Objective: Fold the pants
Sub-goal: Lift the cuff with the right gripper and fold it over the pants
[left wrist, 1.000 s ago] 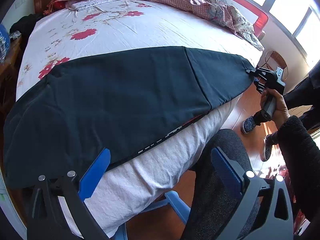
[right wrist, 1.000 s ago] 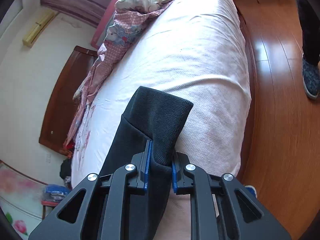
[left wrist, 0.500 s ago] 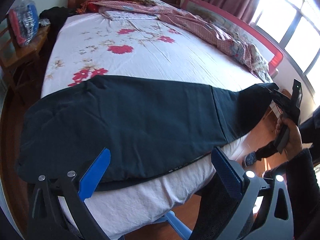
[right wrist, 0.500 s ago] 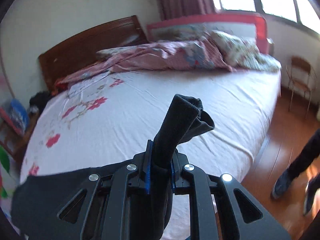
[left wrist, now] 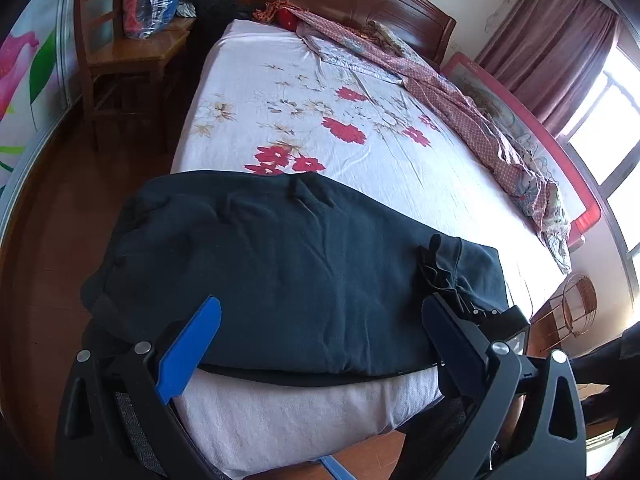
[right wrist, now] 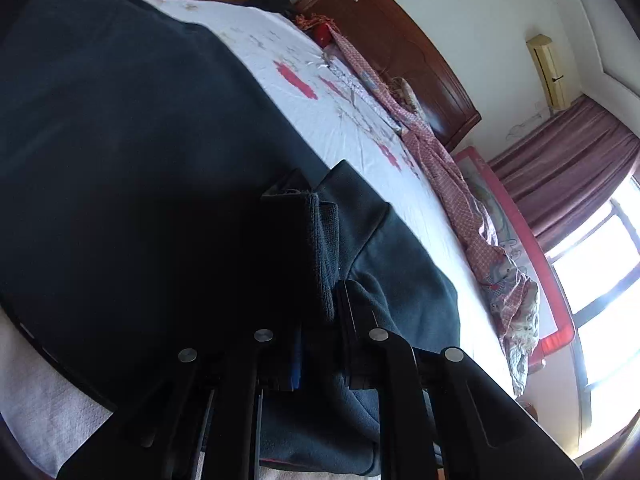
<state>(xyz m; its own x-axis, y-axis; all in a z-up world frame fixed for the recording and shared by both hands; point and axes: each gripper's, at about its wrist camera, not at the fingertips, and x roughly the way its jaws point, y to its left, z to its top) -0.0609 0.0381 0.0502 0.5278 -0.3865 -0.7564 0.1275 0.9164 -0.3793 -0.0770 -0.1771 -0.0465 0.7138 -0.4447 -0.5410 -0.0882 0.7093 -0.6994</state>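
Dark navy pants (left wrist: 280, 264) lie across the near end of the bed, folded over so the leg end rests on top toward the right. My left gripper (left wrist: 320, 344) is open and empty, held just in front of the pants' near edge. My right gripper (right wrist: 320, 300) is shut on the bunched cuff of the pants (right wrist: 320, 240) and holds it low over the folded cloth. In the left wrist view the right gripper (left wrist: 464, 300) shows at the right end of the pants, with the cuff (left wrist: 434, 264) sticking up from it.
The bed has a white floral sheet (left wrist: 320, 128) and a pink patterned quilt (left wrist: 480, 120) along its far side by a red guard rail (left wrist: 560, 160). A wooden chair (left wrist: 120, 48) with a bagged item stands left of the headboard. A small wire chair (left wrist: 576, 304) stands on the wooden floor at right.
My right gripper has carried the cuff leftward over the pants, folding the legs onto the upper part. The pants now span about half their earlier length. My left gripper stays open.
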